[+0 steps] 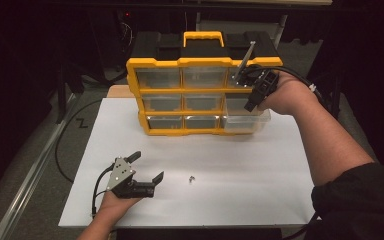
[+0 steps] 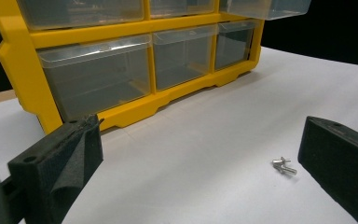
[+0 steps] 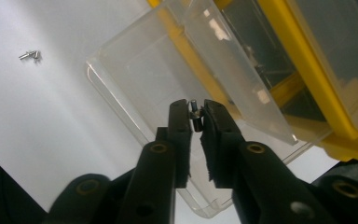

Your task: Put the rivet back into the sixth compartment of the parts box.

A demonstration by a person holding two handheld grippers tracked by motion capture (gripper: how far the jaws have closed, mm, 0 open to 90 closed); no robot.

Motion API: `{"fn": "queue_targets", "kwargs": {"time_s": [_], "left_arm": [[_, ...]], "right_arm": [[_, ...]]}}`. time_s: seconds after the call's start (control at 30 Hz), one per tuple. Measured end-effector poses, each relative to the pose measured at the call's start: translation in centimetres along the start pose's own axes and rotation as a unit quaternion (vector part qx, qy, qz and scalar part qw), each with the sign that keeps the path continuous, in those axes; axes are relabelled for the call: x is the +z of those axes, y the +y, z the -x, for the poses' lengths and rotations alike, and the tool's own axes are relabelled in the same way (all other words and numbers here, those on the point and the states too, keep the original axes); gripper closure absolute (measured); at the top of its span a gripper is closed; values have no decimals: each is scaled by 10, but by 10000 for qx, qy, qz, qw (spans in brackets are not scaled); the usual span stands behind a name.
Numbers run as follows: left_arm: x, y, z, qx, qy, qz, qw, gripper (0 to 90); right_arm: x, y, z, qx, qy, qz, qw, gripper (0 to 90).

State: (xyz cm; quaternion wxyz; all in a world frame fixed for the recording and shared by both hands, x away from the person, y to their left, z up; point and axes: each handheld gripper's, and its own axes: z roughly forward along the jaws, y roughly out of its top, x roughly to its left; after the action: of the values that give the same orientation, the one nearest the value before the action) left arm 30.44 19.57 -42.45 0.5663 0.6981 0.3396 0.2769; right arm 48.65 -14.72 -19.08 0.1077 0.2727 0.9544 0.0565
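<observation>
Leftmost, the left gripper (image 1: 147, 167) rests on the white table (image 1: 260, 180) with its jaws spread wide and empty. Just to its right lies a small metal screw (image 1: 192, 178). Farther right, the right gripper (image 3: 196, 112) pinches another small screw (image 3: 195, 116) above the pulled-out clear drawer (image 3: 140, 84) of the yellow organizer (image 1: 180, 90). Sorting appears underway; next, the jaws likely part to drop it inside.

The drawer cabinet (image 1: 190, 95) stands at the table's (image 1: 260, 170) far middle. Its right middle drawer (image 1: 245, 117) juts out nearward. A wing screw (image 1: 192, 178) lies near centre, right of the left gripper (image 1: 147, 167).
</observation>
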Motion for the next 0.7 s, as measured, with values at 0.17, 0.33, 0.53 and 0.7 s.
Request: {"fn": "queue_targets", "kwargs": {"time_s": [0.17,0.33,0.53,0.7], "left_arm": [[0,0,0,1,-5,-3,10000,7],[0,0,0,3,-14,0,10000,7],[0,0,0,13,-24,-20,10000,7],[1,0,1,30,-42,-27,10000,7]], "right_arm": [[-5,-3,-3,-67,-110,169,9998,447],[-7,-7,-10,-150,-142,84,9997,360],[-9,-11,-23,-253,-172,131,9994,308],[-9,-15,-34,-293,-198,196,9992,248]]}}
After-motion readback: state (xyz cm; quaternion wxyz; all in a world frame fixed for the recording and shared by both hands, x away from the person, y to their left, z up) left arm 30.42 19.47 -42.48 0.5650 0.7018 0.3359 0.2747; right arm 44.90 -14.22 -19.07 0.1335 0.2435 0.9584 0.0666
